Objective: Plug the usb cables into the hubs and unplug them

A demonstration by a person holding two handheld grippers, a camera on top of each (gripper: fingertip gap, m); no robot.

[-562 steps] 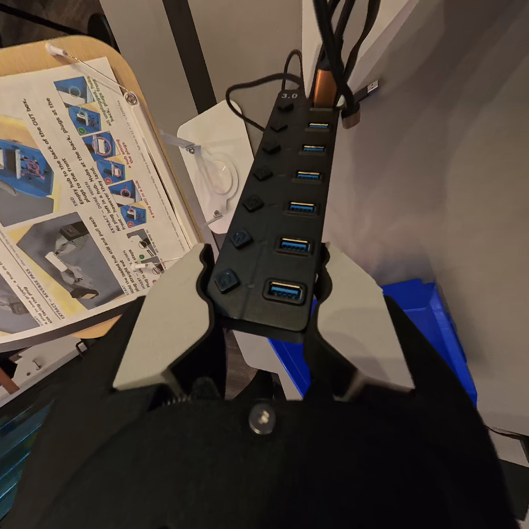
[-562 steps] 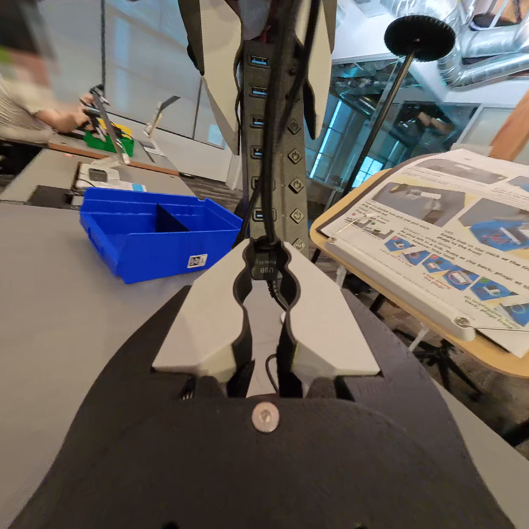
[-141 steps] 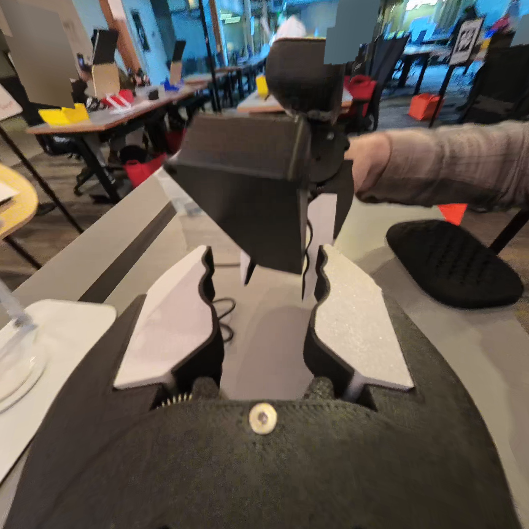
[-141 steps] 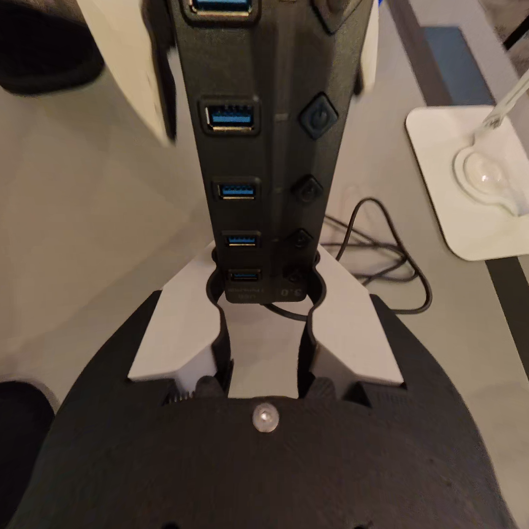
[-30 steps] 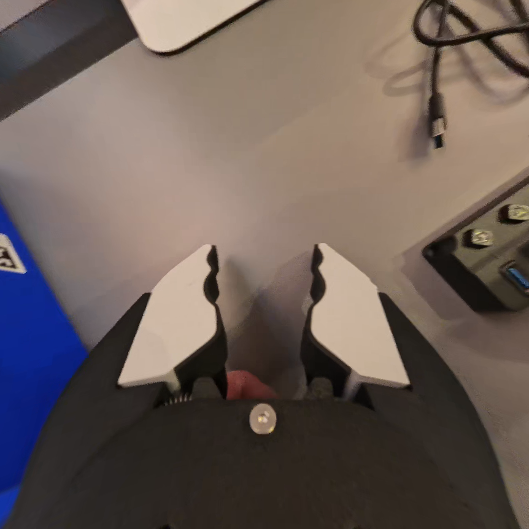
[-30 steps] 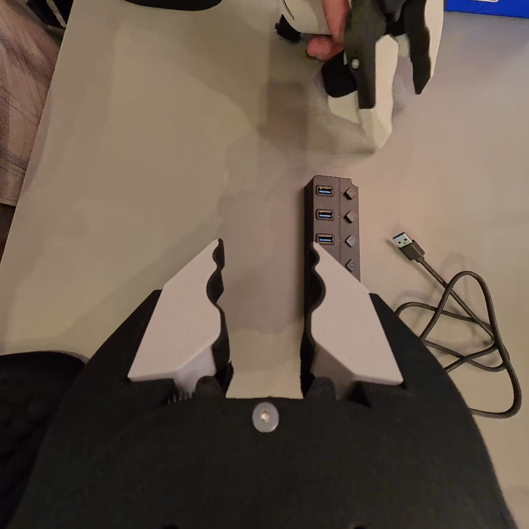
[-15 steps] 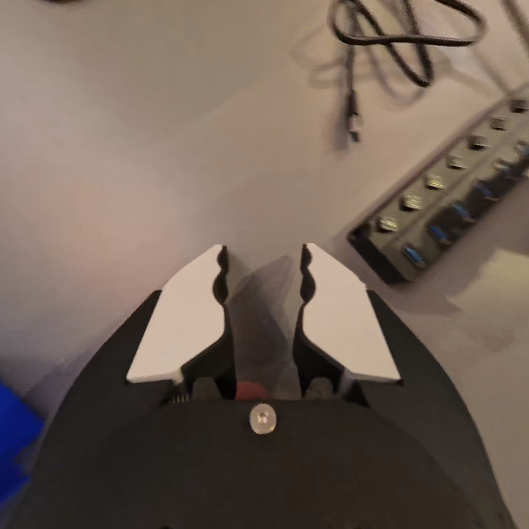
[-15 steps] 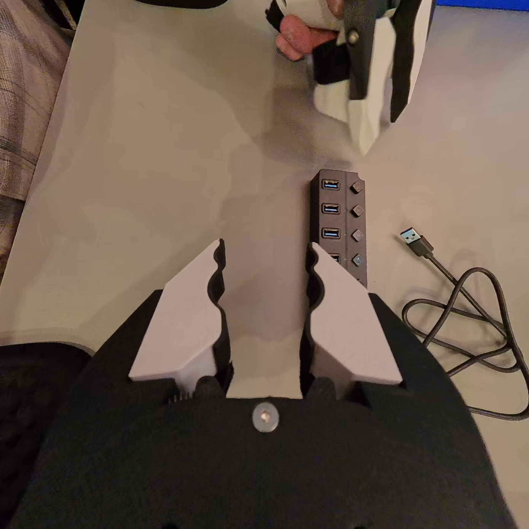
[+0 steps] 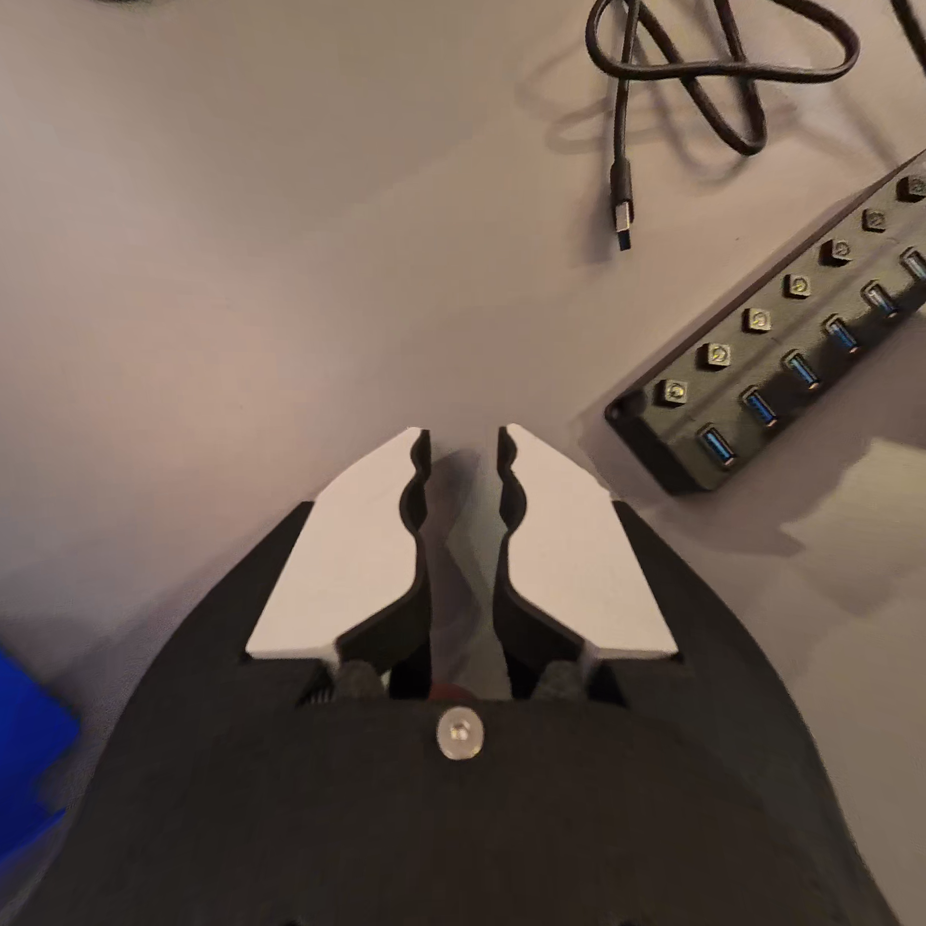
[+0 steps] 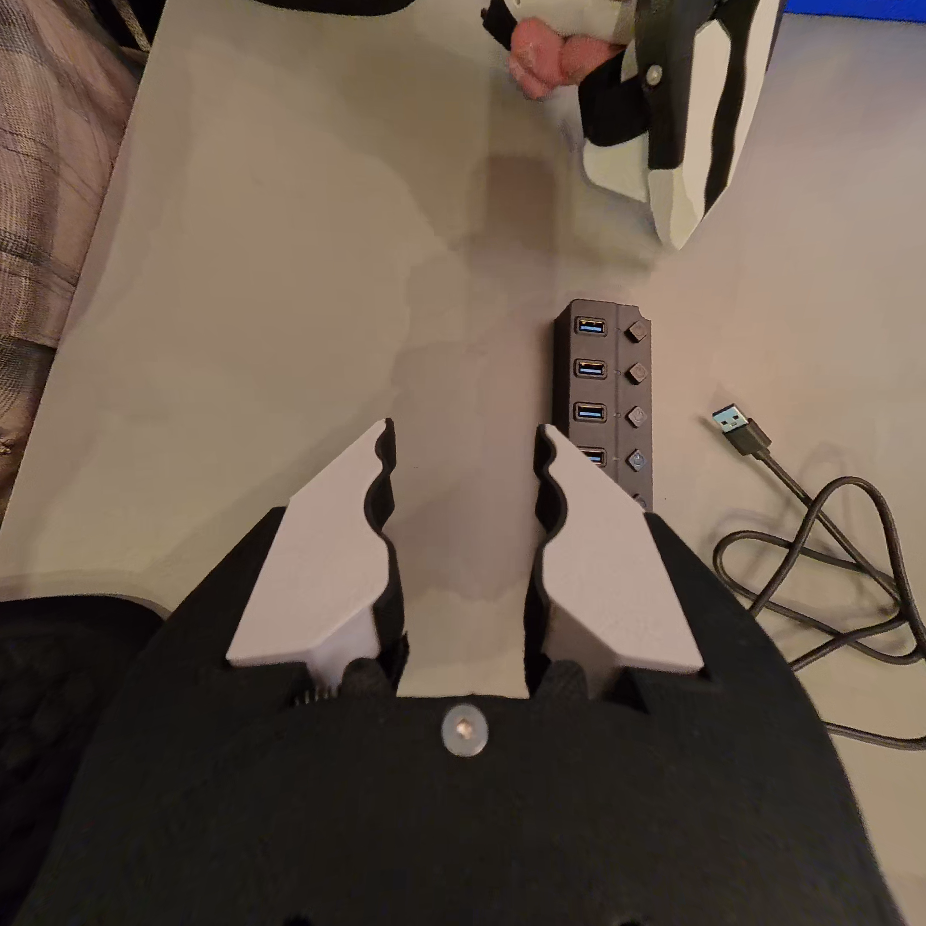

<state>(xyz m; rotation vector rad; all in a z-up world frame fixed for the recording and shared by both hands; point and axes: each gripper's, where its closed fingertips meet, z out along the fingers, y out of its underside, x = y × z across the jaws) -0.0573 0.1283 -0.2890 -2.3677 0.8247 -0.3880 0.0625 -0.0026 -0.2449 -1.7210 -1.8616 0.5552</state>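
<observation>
A black USB hub [image 9: 781, 345] with several blue ports and buttons lies on the grey table, at the right of the left wrist view. A black USB cable [image 9: 701, 70] lies coiled beyond it, its plug [image 9: 623, 220] loose on the table. My left gripper [image 9: 463, 436] is empty, its jaws narrowly apart, left of the hub's near end. In the right wrist view the hub [image 10: 606, 396] lies ahead beside my right fingertip. My right gripper [image 10: 463, 431] is open and empty. The cable plug [image 10: 739, 431] lies right of the hub. The left gripper [image 10: 686, 150] hangs beyond the hub.
A blue object [image 9: 30, 741] sits at the lower left of the left wrist view. The table's left edge [image 10: 100, 200] borders plaid fabric [image 10: 45, 175]. A person's hand [image 10: 546, 65] holds the left gripper. A dark object [image 10: 60, 666] lies at the near left. About 6 cm separates my right fingertips from the black USB hub [image 9: 781, 345]. The right camera catches it too, in the right wrist view [image 10: 611, 423].
My left gripper has swung toward the hub and cable, and its jaws have narrowed. The right gripper has barely moved; more of the hub shows.
</observation>
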